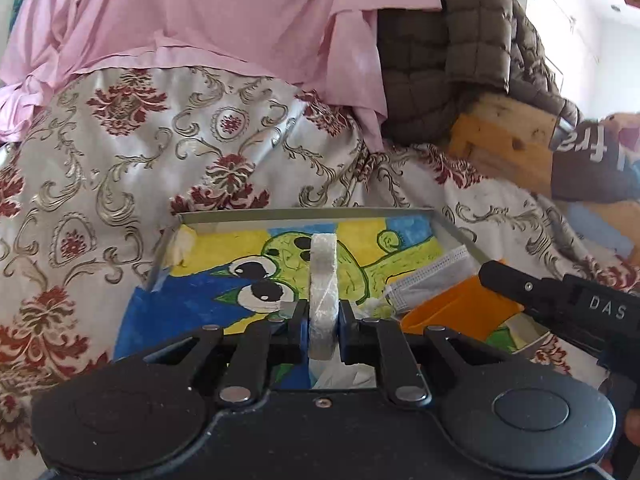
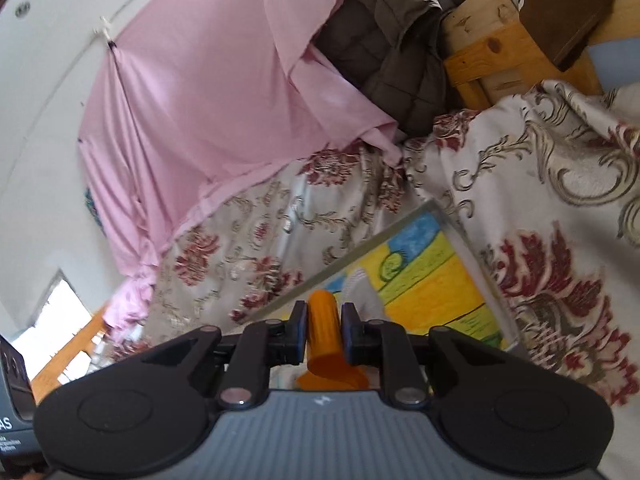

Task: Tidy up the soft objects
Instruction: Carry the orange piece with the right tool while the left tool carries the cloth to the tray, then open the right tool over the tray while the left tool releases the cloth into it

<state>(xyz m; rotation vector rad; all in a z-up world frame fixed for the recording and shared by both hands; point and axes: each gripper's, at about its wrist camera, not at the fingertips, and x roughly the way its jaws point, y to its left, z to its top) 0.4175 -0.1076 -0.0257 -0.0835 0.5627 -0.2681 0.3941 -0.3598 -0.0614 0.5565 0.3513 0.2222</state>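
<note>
In the left wrist view my left gripper (image 1: 323,316) is shut on a whitish roll of gauze-like tape (image 1: 323,264), held upright on edge over a shallow tray (image 1: 304,213). The tray's floor bears a painted green cartoon figure on blue and yellow. In the right wrist view my right gripper (image 2: 324,332) is shut on a folded orange soft sheet (image 2: 322,308) above the same tray (image 2: 360,256). That orange sheet (image 1: 460,312) also shows in the left view at the tray's right side, beside the right gripper's black body (image 1: 568,304). A white face mask (image 1: 432,276) lies in the tray.
The tray rests on a cream cloth with red flowers (image 1: 120,168). A pink sheet (image 1: 200,20) hangs behind it, with a brown quilted jacket (image 1: 460,40) to its right. A wooden crate (image 1: 508,140) and a brown bag with white letters (image 1: 592,160) stand at the far right.
</note>
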